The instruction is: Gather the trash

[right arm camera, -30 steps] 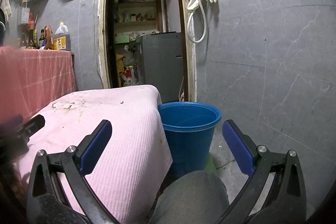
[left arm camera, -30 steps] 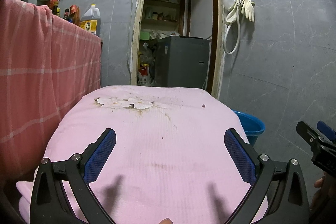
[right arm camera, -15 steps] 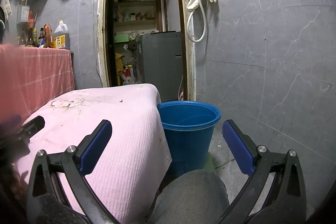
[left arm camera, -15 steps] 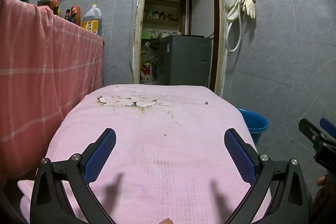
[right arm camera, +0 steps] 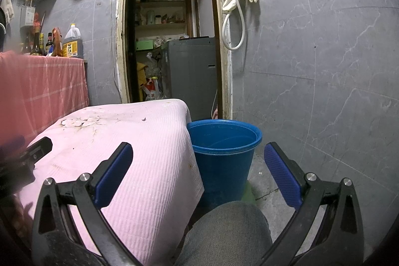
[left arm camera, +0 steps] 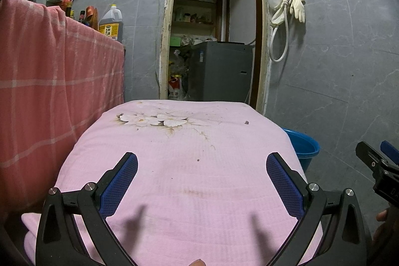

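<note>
The left tongs, black-framed with blue textured pads, are held with the fingers wide apart and nothing between them, above the near half of the surface, which is draped in a pink ribbed cloth printed with pale flowers at its far end. Shadows of both fingers are cast on the cloth below.

Trash is noted on the cloth as small dark crumbs only: one crumb near the far right edge, and one speck near the middle, ahead of the left tongs and apart from them. Brownish stains are seen across the cloth. What the crumbs are made of cannot be told.

The right tongs, of the same make, are likewise held spread apart and empty, off the right edge of the surface. Between their fingers, farther off, a round blue plastic bucket is seen standing on the floor just beside the hanging cloth edge; its contents cannot be made out. A knee in grey fabric is seen at the bottom of the right wrist view.

To the left a red checked cloth is hung over a higher counter carrying bottles. An open doorway and pale rubber gloves hung on the grey tiled wall are recorded beyond.
</note>
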A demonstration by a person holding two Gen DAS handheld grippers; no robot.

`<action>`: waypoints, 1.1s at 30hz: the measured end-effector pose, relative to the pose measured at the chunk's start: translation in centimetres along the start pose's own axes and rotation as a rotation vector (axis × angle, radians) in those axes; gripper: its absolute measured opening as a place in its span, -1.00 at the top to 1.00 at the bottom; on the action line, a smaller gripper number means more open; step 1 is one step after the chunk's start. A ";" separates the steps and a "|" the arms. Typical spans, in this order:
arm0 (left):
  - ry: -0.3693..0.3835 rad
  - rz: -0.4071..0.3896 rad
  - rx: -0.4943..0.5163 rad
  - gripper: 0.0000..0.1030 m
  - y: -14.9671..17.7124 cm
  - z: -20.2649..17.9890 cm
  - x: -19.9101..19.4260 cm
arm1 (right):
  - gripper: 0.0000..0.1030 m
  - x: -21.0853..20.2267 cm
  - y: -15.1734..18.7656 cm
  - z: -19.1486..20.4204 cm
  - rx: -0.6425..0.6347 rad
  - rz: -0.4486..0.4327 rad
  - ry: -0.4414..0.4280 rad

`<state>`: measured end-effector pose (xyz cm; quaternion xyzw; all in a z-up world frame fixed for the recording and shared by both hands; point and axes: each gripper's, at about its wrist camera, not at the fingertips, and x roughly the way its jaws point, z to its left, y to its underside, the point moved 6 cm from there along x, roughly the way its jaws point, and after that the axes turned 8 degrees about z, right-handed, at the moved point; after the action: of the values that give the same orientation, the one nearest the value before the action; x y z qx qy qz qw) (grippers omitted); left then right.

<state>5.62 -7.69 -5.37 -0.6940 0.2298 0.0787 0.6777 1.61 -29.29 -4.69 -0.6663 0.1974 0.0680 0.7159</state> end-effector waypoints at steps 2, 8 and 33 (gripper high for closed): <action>-0.002 -0.001 0.001 -0.97 0.0 0.0 0.0 | -1.00 0.0 0.0 0.0 0.000 0.000 0.000; -0.002 0.000 0.000 -0.97 0.0 0.0 0.0 | -1.00 0.0 0.0 0.0 0.001 0.001 -0.001; -0.002 0.000 -0.002 -0.97 0.0 0.3 0.0 | -1.00 0.1 0.0 -0.1 0.002 0.001 -0.001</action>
<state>5.67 -7.40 -5.40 -0.6947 0.2290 0.0795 0.6772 1.67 -29.39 -4.70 -0.6655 0.1974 0.0688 0.7166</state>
